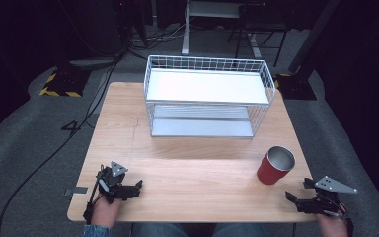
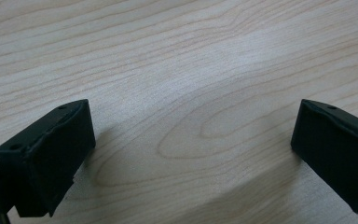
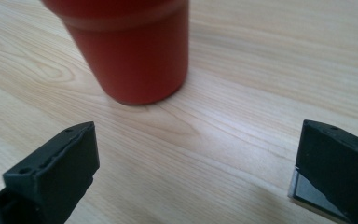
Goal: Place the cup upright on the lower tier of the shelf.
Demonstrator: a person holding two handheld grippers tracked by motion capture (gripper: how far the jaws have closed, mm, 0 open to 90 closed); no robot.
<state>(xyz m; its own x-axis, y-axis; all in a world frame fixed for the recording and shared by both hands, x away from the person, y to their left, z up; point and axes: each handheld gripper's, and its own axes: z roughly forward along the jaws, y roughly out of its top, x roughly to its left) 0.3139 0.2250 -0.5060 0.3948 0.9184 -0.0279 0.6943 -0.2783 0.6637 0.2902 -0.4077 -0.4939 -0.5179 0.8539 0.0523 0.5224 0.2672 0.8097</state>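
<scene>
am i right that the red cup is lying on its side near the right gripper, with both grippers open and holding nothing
Not quite. The red cup stands upright on the table, open end up, as the high view shows. The rest holds: it is near the right gripper, and both that and the left gripper are open and hold nothing.

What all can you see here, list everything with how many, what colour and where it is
table: one, light wood, centre of the high view
wire shelf rack: one, white, two tiers, far half of the table
cup: one, red with a metallic inside, upright, near right of the table
floor: grey carpet around the table, black cables at left
left gripper: one, black, fingers apart over bare wood, near left edge
right gripper: one, black, fingers apart, short of the cup, near right corner
</scene>
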